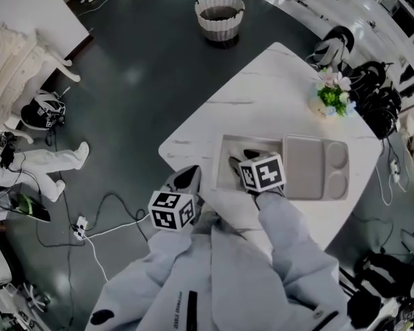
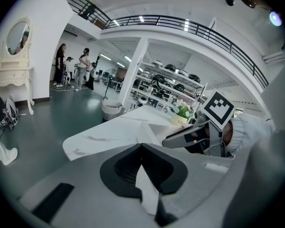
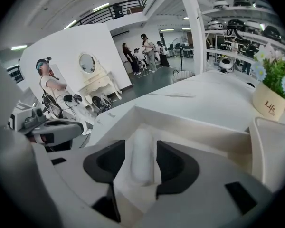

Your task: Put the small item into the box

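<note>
Box (image 1: 223,161): open and white, on the white table (image 1: 262,81). It holds the item (image 3: 141,159).
Item: small, white and rounded, lying lengthwise on the box floor.
Tray (image 1: 316,167): grey, lying against the box's right side, with two round hollows at its far end.
Pot (image 1: 331,101): flowers in it, on the table's far corner, well apart from the box.
Basket (image 1: 219,16): on the floor beyond the table; its contents are too dark to make out.
Hidden: in the head view the right gripper's marker cube covers the item and much of the box's inside. The right gripper view cuts the tray off at the frame's edge.
Right gripper (image 3: 141,145): lowered into the box with its jaws wide apart. The item lies between them, with a gap on each side, so nothing is gripped.
Left gripper (image 2: 141,146): at the table's near edge, left of the box, with jaw tips together and nothing in them.
</note>
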Demonstrator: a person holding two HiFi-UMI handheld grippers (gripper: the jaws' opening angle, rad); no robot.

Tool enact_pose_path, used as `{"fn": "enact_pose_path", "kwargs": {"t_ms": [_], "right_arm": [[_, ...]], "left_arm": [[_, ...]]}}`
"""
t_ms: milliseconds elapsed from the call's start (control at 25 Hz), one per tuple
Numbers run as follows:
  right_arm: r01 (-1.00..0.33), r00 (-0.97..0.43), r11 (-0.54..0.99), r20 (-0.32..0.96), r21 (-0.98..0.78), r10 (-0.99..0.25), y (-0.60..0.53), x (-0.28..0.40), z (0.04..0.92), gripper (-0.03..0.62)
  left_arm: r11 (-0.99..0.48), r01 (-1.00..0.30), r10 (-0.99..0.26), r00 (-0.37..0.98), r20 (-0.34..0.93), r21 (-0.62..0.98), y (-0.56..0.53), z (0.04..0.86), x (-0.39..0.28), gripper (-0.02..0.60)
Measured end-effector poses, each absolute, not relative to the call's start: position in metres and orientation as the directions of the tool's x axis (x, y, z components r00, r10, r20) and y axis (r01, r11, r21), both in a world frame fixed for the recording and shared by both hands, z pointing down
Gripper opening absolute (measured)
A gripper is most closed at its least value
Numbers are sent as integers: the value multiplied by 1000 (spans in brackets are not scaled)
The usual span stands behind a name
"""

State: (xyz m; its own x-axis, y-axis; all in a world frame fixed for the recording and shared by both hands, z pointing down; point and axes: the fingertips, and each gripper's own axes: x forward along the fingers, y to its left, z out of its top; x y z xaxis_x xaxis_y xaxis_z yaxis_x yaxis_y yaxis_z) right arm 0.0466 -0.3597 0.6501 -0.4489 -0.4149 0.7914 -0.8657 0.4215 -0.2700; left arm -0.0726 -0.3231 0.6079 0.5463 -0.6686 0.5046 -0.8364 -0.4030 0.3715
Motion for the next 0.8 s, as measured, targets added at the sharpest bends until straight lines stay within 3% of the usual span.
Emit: {"fn": "enact_pose_path", "kwargs": {"t_ms": [120,640,800], "right_arm": [[-866,-453,425,776,-264,-440,-362,49,641,193],[-839,-499,506,653,-199,-570,-358,43,588,8],[-840,-517,503,579,-202,-631,-356,44,561,-6]], "left_arm": [[-413,-832,-672,553,492,371,-324,602,-71,-8],[-494,-809,-707,587,395,319,-326,556,-75,-8],[-514,-807,-723,590,359,292,-324,537,-81,-8]]}}
